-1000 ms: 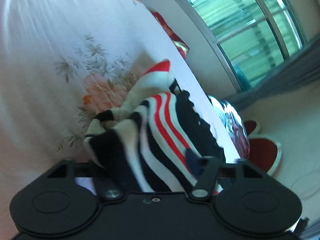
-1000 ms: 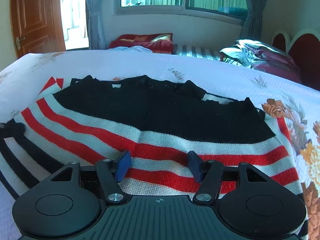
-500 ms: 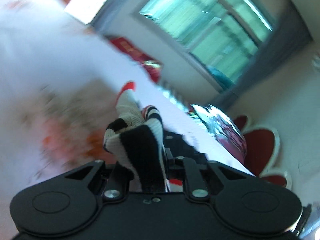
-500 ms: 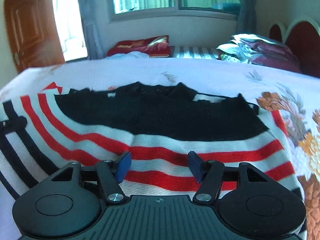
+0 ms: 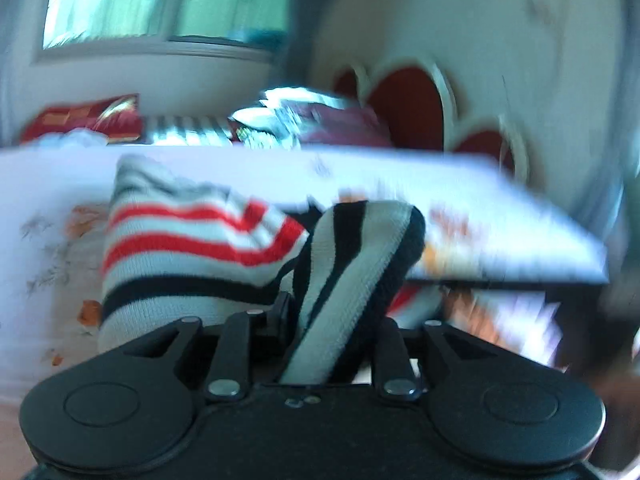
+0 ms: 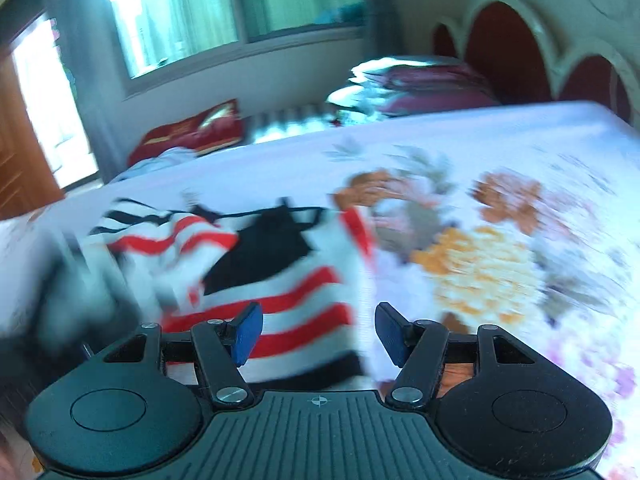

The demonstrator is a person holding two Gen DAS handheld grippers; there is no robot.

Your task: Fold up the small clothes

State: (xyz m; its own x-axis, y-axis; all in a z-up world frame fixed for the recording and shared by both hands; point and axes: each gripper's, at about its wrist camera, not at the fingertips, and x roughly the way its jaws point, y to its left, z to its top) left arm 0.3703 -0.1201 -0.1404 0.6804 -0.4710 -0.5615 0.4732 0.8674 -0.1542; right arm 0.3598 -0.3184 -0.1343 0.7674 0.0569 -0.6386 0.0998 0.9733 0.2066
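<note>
Left gripper (image 5: 332, 320) opening, striped sweater (image 5: 352, 264) bunched between; right gripper (image 6: 318, 334) wide, empty, over floral bedsheet (image 6: 500, 240).

One striped sweater (image 6: 280, 280) on one floral bedspread (image 6: 500, 200) — two grippers: left gripper (image 5: 332, 320), right gripper (image 6: 318, 332). One red cushion (image 6: 192, 136), one window (image 6: 240, 8).

The small knitted sweater (image 6: 280, 280) is striped in white, red and black, with a solid black panel at its middle. It lies rumpled on the flowered bed, its near hem flat and its left part pulled up and bunched. A black-and-white striped fold of the sweater (image 5: 352, 280) rises between the jaws of the left gripper, while a red-and-white striped part sags just left of it. Both views are blurred.
</note>
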